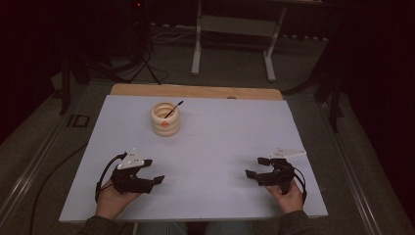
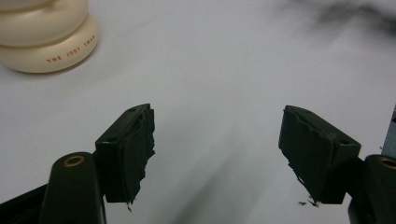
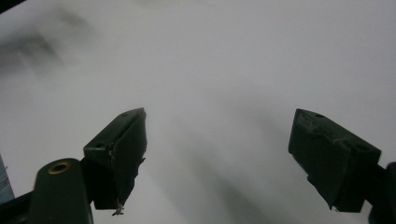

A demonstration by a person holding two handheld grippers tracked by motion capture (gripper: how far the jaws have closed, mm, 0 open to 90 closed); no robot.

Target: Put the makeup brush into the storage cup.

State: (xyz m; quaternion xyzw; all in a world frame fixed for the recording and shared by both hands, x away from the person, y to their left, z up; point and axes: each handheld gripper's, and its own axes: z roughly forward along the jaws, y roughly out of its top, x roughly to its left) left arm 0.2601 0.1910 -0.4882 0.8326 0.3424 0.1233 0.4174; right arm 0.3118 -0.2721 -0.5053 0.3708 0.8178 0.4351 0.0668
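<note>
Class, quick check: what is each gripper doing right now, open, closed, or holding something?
Left gripper: open, jaws wide apart, holding nothing.
Right gripper: open, jaws wide apart, holding nothing.

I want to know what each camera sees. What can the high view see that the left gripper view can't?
The high view takes in the black stick in the cream ringed holder, the right gripper, both hands and the floor.

The left gripper view reads the orange lettering on the holder's bottom ring.

Both show the holder, the white table and the open left gripper.
</note>
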